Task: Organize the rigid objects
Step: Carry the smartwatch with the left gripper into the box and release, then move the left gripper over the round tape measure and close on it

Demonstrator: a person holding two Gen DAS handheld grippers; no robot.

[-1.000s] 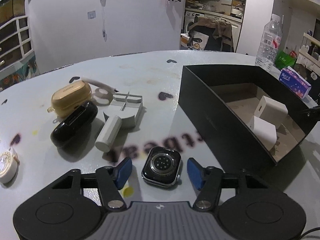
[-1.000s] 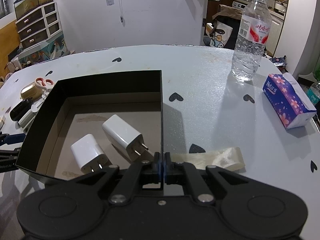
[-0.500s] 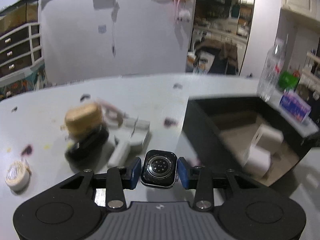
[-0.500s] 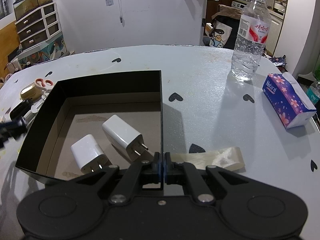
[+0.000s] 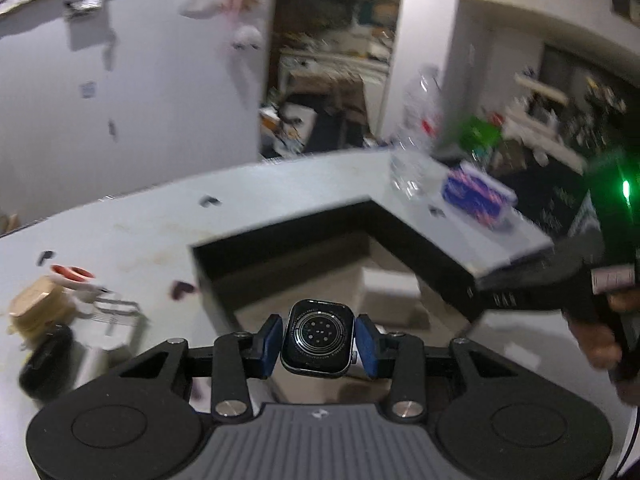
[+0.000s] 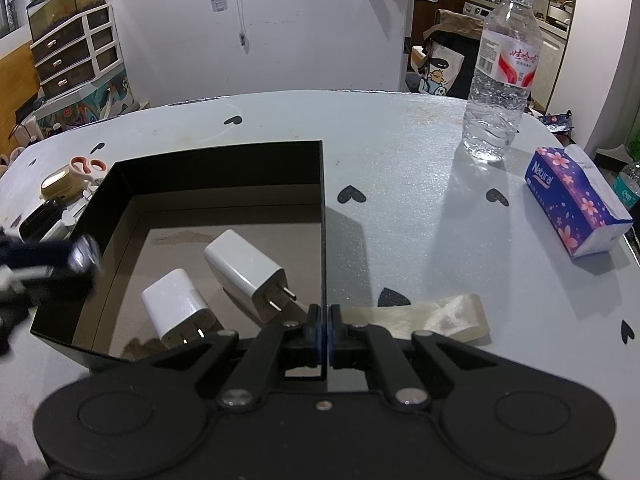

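Observation:
My left gripper (image 5: 318,344) is shut on a black smartwatch body (image 5: 318,342), held in the air above the near wall of the black box (image 5: 280,240). It shows blurred at the box's left edge in the right wrist view (image 6: 80,258). My right gripper (image 6: 323,326) is shut on the right wall of the black box (image 6: 322,200). Two white chargers (image 6: 246,264) (image 6: 176,304) lie on the box floor. A gold earbud case (image 5: 34,308), a black case (image 5: 44,360) and a white part (image 5: 116,316) lie on the table to the left.
A water bottle (image 6: 500,80) and a blue tissue pack (image 6: 576,208) stand at the table's right. A strip of clear tape (image 6: 432,316) lies just right of the right gripper. Scissors with pink handles (image 6: 86,166) lie behind the gold case.
My left gripper shut on the smartwatch, lifted it off the table and carried it right, over the box. The right gripper has not moved.

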